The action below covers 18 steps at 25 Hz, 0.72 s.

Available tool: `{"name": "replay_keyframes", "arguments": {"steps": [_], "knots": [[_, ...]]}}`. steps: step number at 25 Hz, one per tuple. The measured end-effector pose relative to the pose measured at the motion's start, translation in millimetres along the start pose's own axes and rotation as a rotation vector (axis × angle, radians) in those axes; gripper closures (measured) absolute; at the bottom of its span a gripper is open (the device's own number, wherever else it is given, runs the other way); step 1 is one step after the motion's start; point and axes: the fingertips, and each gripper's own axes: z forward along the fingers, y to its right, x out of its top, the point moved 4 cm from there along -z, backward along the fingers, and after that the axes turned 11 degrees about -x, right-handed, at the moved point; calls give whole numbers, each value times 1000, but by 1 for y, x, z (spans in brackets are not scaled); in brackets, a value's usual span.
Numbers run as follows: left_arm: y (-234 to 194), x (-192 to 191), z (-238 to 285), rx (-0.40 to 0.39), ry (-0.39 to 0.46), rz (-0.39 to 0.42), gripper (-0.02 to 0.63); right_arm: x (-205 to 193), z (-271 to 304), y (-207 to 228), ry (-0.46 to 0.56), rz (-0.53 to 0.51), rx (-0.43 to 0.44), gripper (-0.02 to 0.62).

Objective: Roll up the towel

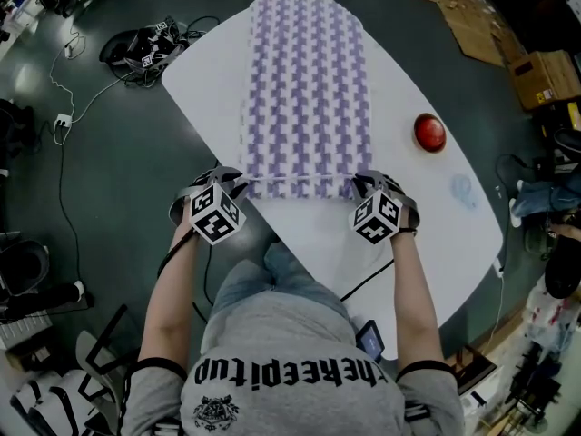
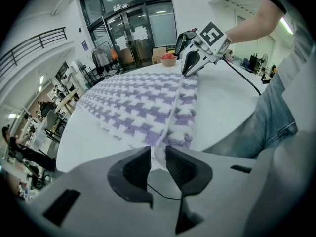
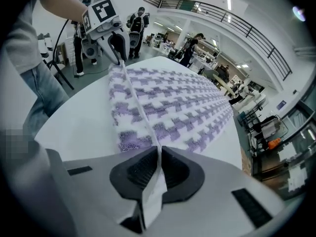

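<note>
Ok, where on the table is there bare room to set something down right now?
Most room: the table right of the towel, on the near side of the red object. A narrower strip runs between towel and the table's left edge. Crowded: the towel's near corners, where the left gripper and right gripper sit. The near edge between them is bare too.

Only legible txt: print across grey shirt [image 1: 300,339], upside down in head view, approx "thekeepitup".
</note>
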Motion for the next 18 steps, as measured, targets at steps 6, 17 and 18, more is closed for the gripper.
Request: {"name": "replay_keyframes", "arguments": {"steps": [6, 17, 18], "knots": [[5, -5, 7, 31, -17, -16, 503, -6, 4, -10, -11, 0, -14, 575], [-3, -4, 9, 69, 15, -59, 471, -8, 7, -3, 0, 132, -8, 575], [-3, -4, 8, 66, 24, -66, 471, -8, 5, 1, 9, 177, -4, 574]]}}
